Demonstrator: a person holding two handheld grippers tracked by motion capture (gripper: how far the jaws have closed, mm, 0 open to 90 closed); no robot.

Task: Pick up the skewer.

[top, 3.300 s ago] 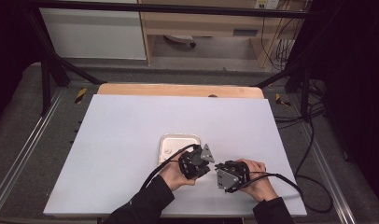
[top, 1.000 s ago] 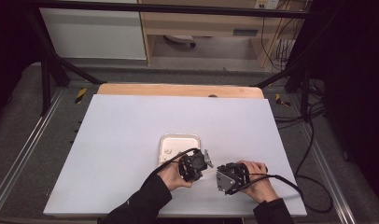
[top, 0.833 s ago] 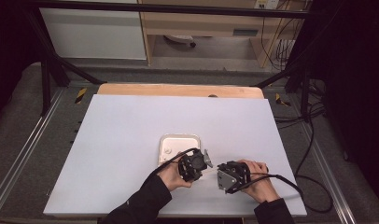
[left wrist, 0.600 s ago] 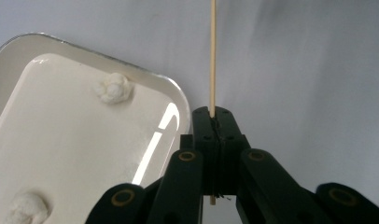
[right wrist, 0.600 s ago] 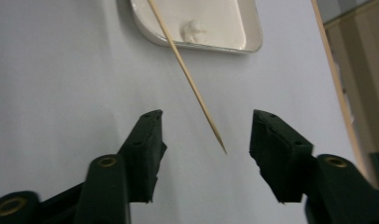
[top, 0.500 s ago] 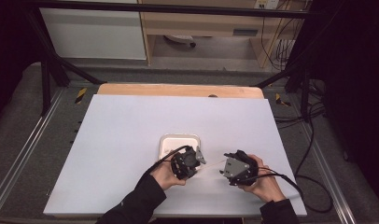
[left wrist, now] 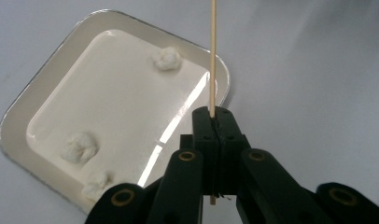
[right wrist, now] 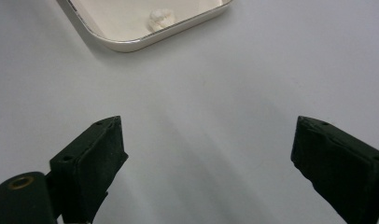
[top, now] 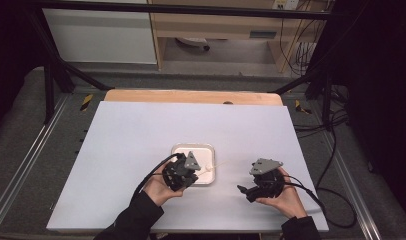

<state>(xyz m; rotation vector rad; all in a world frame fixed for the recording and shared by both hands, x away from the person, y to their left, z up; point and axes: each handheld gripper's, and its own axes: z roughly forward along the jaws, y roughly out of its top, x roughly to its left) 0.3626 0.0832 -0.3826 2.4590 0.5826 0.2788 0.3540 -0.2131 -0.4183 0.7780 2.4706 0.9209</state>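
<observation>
A shallow white tray (top: 181,148) lies on the white tabletop, with three white doughy lumps in it: one (left wrist: 166,58) near a far corner, two (left wrist: 79,145) (left wrist: 96,184) close together. My left gripper (top: 195,171) hovers at the tray's near edge, shut on a thin wooden skewer (left wrist: 212,56) that sticks out past the tray's rim (left wrist: 19,116). In the high view the skewer (top: 217,165) points right. My right gripper (top: 242,190) sits to the right of the tray. Its jaws have just been opening and stand wide (right wrist: 204,158) with nothing between them.
The white board (top: 141,125) covers the table, with a wooden strip (top: 191,96) along its far edge. A tray corner (right wrist: 131,44) with one lump (right wrist: 160,17) lies ahead of the right gripper. Cables (top: 331,200) trail off the right side.
The two grippers were close together; the right one has drawn away to the right and opened. The left one has shifted left toward the tray, keeping the skewer.
</observation>
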